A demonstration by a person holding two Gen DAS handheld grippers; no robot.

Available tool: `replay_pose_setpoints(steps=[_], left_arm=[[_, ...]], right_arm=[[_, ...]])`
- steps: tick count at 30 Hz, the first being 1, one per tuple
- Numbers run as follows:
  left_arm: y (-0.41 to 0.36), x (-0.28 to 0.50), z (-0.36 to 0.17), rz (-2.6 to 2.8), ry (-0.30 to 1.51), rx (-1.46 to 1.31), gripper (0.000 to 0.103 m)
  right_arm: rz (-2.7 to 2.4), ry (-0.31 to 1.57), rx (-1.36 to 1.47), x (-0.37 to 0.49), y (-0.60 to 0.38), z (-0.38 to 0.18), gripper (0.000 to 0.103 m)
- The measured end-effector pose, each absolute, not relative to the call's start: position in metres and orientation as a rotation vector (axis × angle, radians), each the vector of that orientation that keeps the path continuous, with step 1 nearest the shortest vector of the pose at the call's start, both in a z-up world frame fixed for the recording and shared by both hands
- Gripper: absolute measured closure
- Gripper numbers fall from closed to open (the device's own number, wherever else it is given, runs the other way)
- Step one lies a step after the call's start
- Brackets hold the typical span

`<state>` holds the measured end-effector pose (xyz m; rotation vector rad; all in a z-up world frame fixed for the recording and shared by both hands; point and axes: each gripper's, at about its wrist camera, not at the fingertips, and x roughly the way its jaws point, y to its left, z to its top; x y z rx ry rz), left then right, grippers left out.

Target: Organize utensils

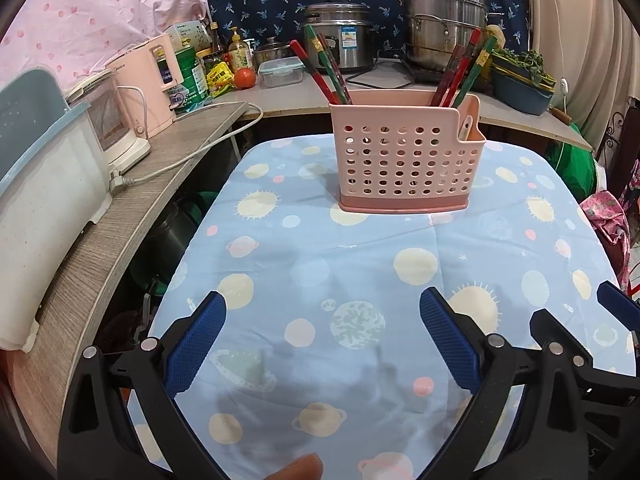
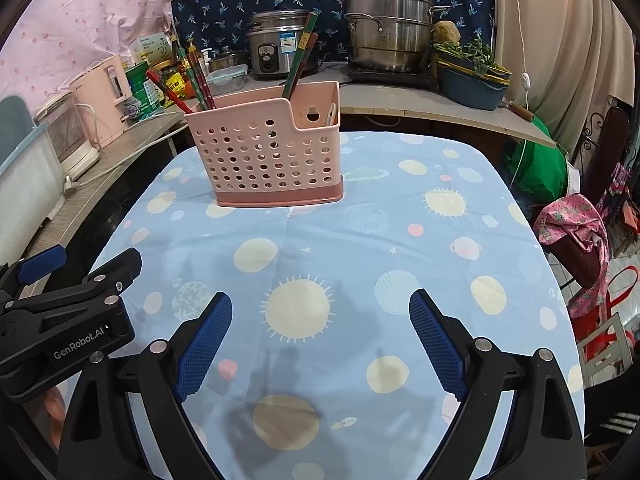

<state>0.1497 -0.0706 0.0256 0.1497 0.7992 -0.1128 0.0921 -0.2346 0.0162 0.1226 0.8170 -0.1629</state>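
Chopsticks [image 1: 328,68], red and green, stand in the pink perforated caddy [image 1: 404,160] at the far end of the blue planet-print tablecloth [image 1: 320,264], one bunch leaning left, another [image 1: 460,68] leaning right, and something pale [image 2: 330,114] pokes up in the small side pocket. Left gripper [image 1: 320,336] hovers low over the near cloth, jaws spread wide, nothing between them. Right gripper [image 2: 320,336] sits just beside it, jaws equally wide and empty. No loose utensil shows on the cloth, so this looks like the close of the sorting, or a pause before a tidy-up. Any next move calls for a forward reach to the caddy. Plenty of bare cloth ahead; the counter [image 1: 120,216] crowds the left edge, the cloth drops away on the right.
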Motion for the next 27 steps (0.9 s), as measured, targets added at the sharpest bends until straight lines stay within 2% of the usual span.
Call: replay_pose_setpoints(steps=[27], left_arm=[[-0.0706,0.149,0.0199,-0.097,0.8,0.163,0.01]], right_arm=[[-0.166,0.839,0.118,0.0921,-0.2322,0.0101,0.017]])
